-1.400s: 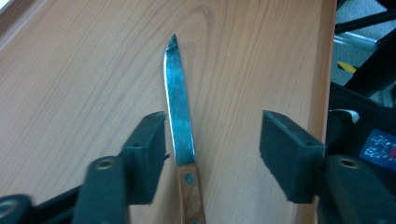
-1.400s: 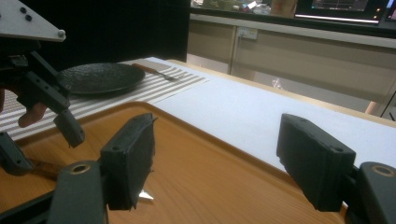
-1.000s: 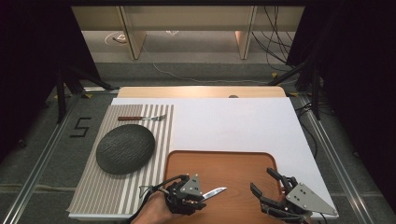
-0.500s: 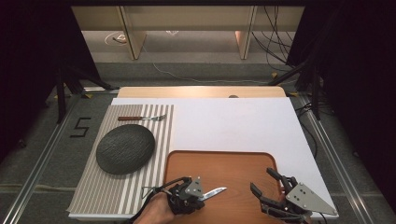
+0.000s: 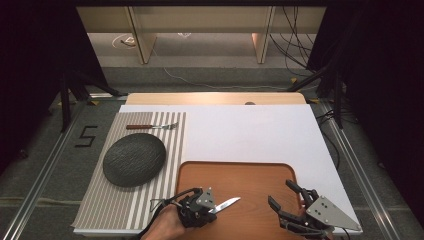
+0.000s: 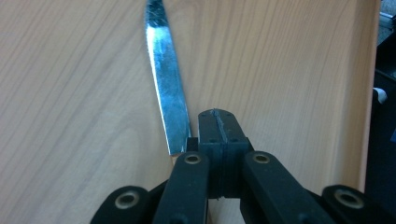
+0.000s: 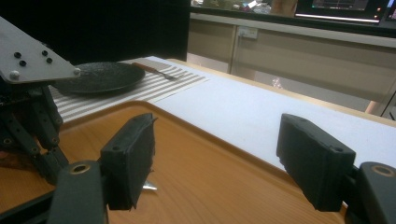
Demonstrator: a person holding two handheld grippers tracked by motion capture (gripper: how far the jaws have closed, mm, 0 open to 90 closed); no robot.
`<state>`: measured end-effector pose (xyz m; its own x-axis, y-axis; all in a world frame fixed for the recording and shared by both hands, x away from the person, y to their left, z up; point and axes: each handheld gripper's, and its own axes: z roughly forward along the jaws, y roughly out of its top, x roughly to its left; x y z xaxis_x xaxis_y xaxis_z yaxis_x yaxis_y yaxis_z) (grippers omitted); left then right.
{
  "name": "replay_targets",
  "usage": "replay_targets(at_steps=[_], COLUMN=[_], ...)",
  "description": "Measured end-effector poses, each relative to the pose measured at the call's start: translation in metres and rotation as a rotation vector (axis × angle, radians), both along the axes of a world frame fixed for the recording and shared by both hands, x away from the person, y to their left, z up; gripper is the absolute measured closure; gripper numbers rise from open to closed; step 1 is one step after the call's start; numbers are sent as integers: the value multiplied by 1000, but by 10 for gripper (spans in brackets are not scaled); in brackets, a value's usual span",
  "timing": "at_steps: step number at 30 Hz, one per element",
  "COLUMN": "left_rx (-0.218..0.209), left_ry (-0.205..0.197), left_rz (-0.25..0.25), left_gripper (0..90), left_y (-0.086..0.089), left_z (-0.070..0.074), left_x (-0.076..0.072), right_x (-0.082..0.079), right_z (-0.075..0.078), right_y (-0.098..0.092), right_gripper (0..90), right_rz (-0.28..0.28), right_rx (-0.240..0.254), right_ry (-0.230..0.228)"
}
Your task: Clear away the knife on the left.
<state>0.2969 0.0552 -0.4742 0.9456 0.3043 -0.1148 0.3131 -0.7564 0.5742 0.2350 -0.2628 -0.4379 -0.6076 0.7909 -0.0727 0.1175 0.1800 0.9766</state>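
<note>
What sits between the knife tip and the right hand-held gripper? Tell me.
Nothing. In the high view, bare tray wood separates the knife tip from the open right hand-held gripper. The left hand-held gripper holds the knife.

left gripper (image 5: pixel 212 206): black jaws, brass screws | right gripper (image 5: pixel 285 196): grey plate

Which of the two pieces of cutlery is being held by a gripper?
The knife: the left gripper is shut on its handle over the wooden tray. The fork lies free on the striped mat, beyond the dark plate.
</note>
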Motion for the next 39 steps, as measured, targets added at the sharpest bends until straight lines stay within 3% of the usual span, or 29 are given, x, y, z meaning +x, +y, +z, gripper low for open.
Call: replay_targets(at_steps=[22, 39], left_rx=[-23, -3], left_ry=[3, -9], left_rz=[129, 212], left_gripper=[897, 898], left_y=[28, 52], left_z=[-1, 0], left_x=[20, 30], right_x=[0, 0], right_z=[0, 1], right_y=[0, 0], right_gripper=[290, 290], right_rz=[1, 1], right_rx=[1, 2], right_ry=[-3, -6])
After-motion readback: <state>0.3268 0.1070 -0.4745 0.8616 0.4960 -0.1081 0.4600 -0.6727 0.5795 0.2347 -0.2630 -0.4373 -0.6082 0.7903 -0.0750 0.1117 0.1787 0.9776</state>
